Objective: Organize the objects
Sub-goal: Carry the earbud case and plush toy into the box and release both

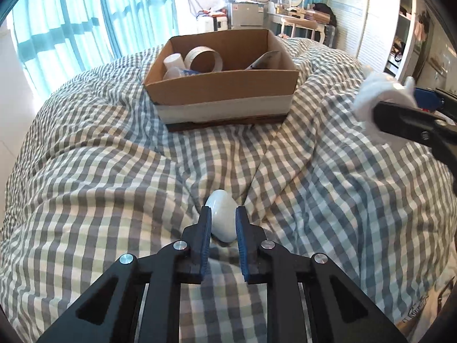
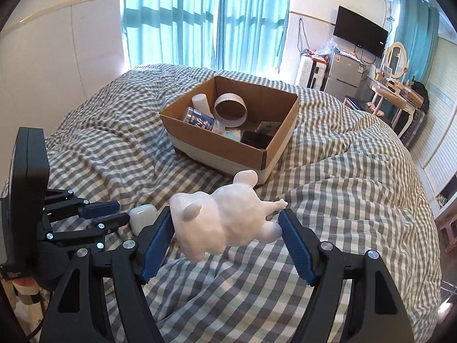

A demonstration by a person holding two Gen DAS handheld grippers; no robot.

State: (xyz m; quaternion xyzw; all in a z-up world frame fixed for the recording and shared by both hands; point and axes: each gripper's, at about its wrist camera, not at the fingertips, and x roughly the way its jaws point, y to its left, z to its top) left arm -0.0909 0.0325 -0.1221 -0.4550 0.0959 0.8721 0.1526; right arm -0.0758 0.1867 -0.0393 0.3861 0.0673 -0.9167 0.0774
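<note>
My left gripper is shut on a smooth white earbud case, which rests on the checked bedspread. The case also shows in the right wrist view between the left gripper's fingers. My right gripper is shut on a white fluffy toy animal and holds it above the bed. In the left wrist view the toy and right gripper are at the right edge. An open cardboard box stands farther back on the bed.
The box holds a tape roll, a white cylinder, a blue-labelled packet and dark items. Beyond the bed are teal curtains, a small fridge, a dressing table and a wardrobe.
</note>
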